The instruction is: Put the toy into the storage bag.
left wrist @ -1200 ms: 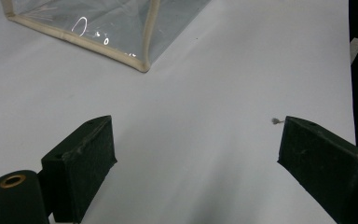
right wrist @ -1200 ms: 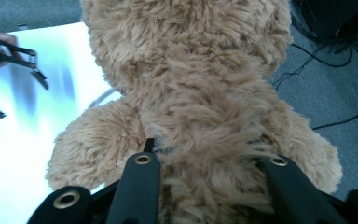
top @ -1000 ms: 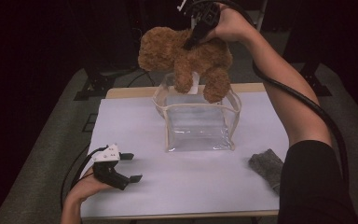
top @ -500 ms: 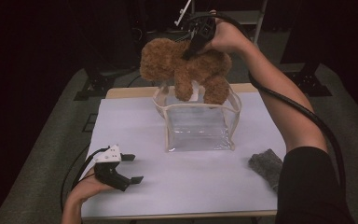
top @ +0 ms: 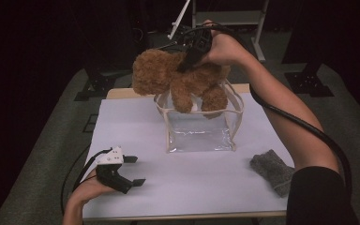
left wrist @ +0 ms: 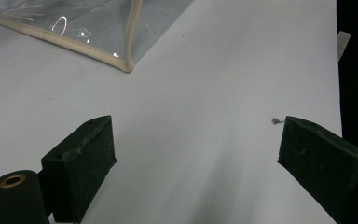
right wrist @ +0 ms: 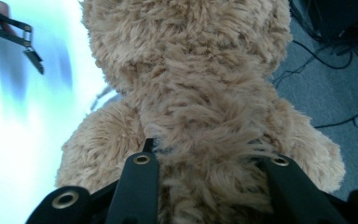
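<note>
While resting low at the near left corner of the white table (top: 136, 136), left gripper (top: 127, 171) held in a hand, jaws spread wide with nothing but bare tabletop between them, black pads (left wrist: 81, 163) well apart in the left gripper view. Just ahead and to the right, clear plastic bag (top: 199, 126) with cream piping, standing open-topped near the middle of the table, one bottom corner (left wrist: 126, 65) caught in the left gripper view. Right above its mouth, brown teddy bear (top: 180, 79), hanging tilted, legs dangling into the opening, head toward the left. Clamped around the bear's furry body (right wrist: 191, 116), right gripper (top: 192, 56), jaws narrowed and sunk into the plush on both sides, forearm reaching in from the right. Farther right, near the table's front edge, small grey cloth (top: 272, 171), lying flat and well apart from the bag.
</note>
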Demonstrator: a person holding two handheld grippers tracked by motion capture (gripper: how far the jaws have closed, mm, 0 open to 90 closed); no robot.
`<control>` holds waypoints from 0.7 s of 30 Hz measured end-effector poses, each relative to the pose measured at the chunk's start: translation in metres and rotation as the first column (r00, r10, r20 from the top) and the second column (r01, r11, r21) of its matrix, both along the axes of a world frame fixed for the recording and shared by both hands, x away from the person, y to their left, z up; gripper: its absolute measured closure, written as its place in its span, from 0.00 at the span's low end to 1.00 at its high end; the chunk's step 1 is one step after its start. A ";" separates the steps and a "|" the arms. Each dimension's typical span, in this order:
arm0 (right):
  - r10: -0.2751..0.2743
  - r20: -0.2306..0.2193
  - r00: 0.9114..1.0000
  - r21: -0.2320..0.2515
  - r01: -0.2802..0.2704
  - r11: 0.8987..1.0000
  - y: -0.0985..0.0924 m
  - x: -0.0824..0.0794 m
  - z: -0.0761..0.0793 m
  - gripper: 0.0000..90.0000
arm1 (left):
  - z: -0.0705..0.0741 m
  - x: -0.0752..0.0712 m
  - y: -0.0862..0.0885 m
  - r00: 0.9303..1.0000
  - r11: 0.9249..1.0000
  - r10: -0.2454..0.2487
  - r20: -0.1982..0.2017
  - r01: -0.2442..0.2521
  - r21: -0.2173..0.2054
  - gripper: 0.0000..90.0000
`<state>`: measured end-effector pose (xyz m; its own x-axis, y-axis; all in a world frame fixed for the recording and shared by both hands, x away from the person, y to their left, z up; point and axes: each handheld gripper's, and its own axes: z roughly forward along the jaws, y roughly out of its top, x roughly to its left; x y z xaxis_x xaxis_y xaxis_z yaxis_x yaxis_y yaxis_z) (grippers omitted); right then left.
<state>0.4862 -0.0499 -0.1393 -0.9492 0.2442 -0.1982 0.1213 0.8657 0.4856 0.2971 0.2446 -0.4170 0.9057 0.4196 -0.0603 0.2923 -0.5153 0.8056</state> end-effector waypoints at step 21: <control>-0.056 -0.094 0.994 0.051 0.061 0.997 -0.021 0.017 -0.026 0.76 | -0.003 -0.002 0.004 1.000 1.000 0.010 -0.012 -0.010 0.002 0.11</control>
